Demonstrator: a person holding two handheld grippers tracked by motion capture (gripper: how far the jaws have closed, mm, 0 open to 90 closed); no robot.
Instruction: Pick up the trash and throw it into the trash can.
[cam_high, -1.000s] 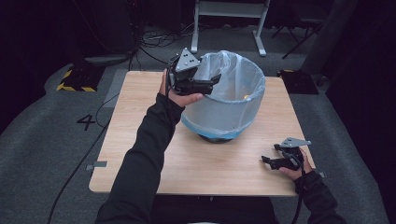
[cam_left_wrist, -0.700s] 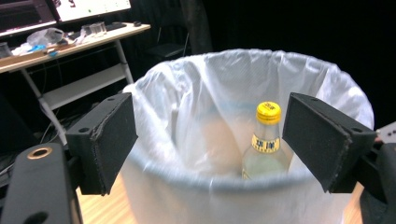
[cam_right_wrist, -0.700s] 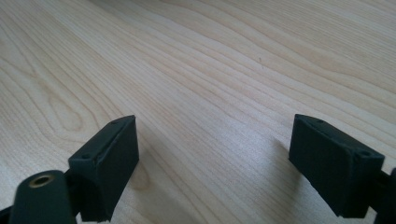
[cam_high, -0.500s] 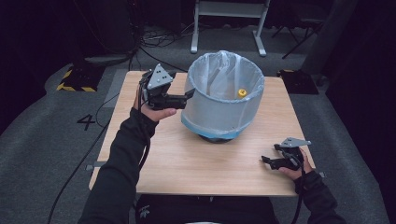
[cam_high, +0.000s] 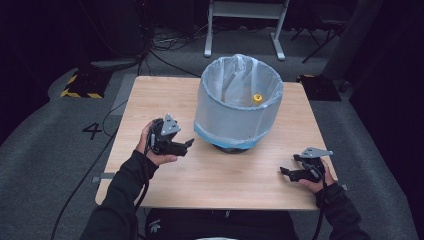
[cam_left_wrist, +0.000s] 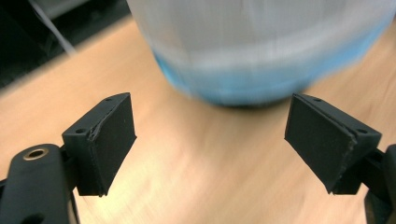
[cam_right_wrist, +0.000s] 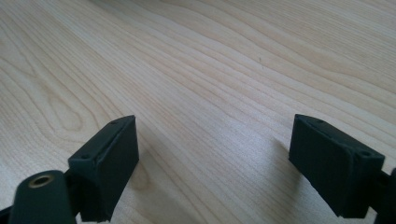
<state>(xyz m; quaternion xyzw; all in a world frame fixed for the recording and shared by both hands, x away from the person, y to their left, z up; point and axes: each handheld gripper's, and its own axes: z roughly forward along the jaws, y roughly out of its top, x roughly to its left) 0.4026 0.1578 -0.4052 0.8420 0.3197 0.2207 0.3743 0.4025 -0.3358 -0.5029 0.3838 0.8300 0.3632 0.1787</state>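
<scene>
Table (cam_high: 165, 100): pale wood, wavy grain. Bin (cam_high: 235, 115): blue, lined with a translucent white bag (cam_high: 227, 82); a small yellow object (cam_high: 257, 98) sits inside. Left gripper (cam_high: 187, 145) and right gripper (cam_high: 286, 172): black, grey top plates. Floor (cam_high: 45, 150): grey, white "4".

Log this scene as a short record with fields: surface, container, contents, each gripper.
surface: wooden table
container: bin lined with a plastic bag, upright, middle of the table toward the far edge
contents: small yellow item inside, too small to identify
left gripper: open, empty, beside the bin's left
right gripper: open, empty, low over the table's near right corner
</scene>
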